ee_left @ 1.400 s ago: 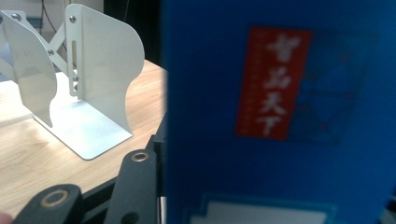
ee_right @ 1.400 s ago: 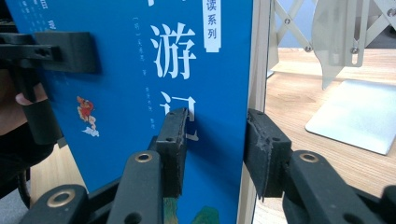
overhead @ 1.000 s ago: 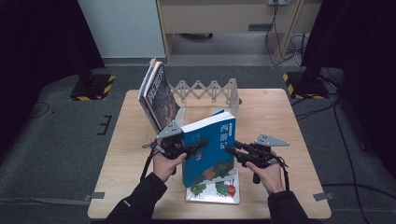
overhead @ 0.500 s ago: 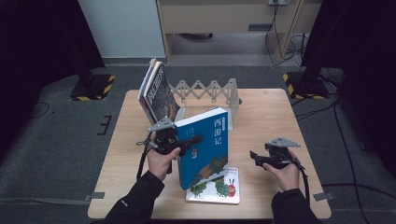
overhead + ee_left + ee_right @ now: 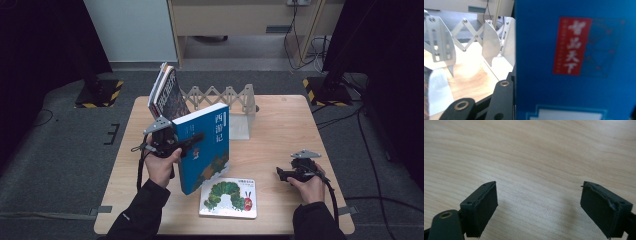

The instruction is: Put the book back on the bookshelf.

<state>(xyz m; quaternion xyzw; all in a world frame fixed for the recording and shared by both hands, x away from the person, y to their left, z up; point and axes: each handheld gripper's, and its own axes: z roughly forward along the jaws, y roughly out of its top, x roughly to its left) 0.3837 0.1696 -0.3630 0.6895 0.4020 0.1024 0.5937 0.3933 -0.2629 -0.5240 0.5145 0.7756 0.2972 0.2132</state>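
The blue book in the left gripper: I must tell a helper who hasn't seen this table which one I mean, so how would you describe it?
On the wooden table, look left of centre, in front of the white accordion book rack. The blue book stands upright there, clamped in the left gripper. Unlike the caterpillar picture book lying flat beside it and the dark books leaning in the rack, it is tall, blue and held.

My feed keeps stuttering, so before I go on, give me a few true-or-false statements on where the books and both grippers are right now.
1. The left gripper grips the tall blue hardcover book, holding it upright. True.
2. The right gripper holds a book. False: it is open over bare wooden table, with nothing between its fingers.
3. The flat white caterpillar picture book stands in the rack. False: it lies flat on the table.
4. Dark books lean at the white accordion metal rack's left end. True.
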